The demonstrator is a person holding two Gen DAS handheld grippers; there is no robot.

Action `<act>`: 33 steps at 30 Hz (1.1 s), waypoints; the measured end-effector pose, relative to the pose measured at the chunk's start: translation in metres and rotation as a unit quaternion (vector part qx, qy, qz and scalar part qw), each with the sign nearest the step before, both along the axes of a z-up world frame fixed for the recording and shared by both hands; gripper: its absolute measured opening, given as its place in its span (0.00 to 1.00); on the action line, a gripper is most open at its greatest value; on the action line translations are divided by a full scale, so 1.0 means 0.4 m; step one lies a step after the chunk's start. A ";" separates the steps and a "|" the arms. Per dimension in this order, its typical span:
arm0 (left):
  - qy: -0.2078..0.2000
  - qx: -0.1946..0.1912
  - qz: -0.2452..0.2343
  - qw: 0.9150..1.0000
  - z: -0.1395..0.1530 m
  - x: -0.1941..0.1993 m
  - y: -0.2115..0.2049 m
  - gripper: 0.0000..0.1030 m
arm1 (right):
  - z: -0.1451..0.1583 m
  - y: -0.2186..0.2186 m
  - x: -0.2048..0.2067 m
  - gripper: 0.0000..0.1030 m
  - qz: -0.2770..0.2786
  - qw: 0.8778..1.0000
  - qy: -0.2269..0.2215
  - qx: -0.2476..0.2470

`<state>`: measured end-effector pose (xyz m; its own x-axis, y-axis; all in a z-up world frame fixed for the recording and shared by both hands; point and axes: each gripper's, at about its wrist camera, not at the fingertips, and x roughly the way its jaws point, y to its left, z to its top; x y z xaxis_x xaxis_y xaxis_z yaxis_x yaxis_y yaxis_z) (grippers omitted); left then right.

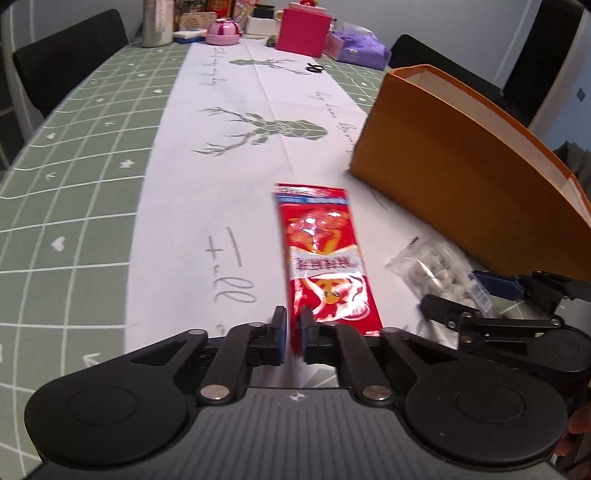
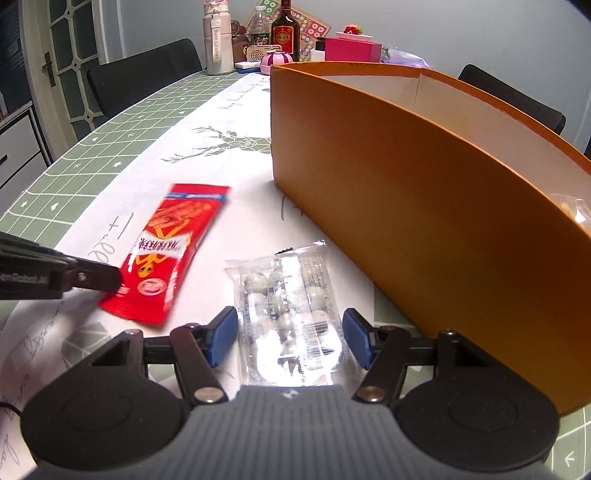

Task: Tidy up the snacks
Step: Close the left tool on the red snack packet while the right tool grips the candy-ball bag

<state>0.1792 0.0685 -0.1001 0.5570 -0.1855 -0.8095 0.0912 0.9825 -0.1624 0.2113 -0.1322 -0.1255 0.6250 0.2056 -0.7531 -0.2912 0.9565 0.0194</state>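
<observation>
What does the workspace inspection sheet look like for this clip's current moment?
Surface: table under a green grid-patterned cloth with a white deer-print runner.
Job's things: glossy red snack packet; clear plastic packet of pale round snacks; tall orange cardboard box, open-topped, something clear just visible inside.
Clutter: far end holds a pink box, dark bottle, white flask, purple bag.
Grippers: left gripper shut on the red packet's near end; right gripper open, straddling the clear packet.
Cables: nothing seen.
Surroundings: black chairs, glazed door.
</observation>
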 end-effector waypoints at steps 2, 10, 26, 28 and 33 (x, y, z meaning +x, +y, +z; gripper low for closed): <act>-0.010 0.013 0.019 1.000 0.007 -0.005 -0.004 0.65 | -0.002 0.000 -0.003 0.64 -0.003 1.000 0.000 -0.001; -0.072 0.048 0.023 0.996 0.010 0.006 -0.088 0.81 | -0.014 -0.006 -0.017 0.82 0.005 1.000 -0.007 0.004; -0.060 0.083 0.029 0.994 -0.043 0.041 -0.135 0.92 | -0.026 -0.013 -0.019 0.97 0.012 1.000 -0.015 0.009; -0.059 0.082 0.031 0.994 -0.045 0.039 -0.131 0.96 | -0.026 -0.013 -0.018 0.97 0.014 1.000 -0.016 0.009; -0.039 0.082 0.040 0.995 -0.053 0.046 -0.124 1.00 | -0.025 -0.016 -0.021 0.97 0.016 1.000 -0.016 0.009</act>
<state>0.1974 0.0190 -0.1212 0.6271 -0.0066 -0.7789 0.0182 0.9998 0.0062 0.2031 -0.1388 -0.1354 0.6417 0.2399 -0.7284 -0.3228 0.9461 0.0271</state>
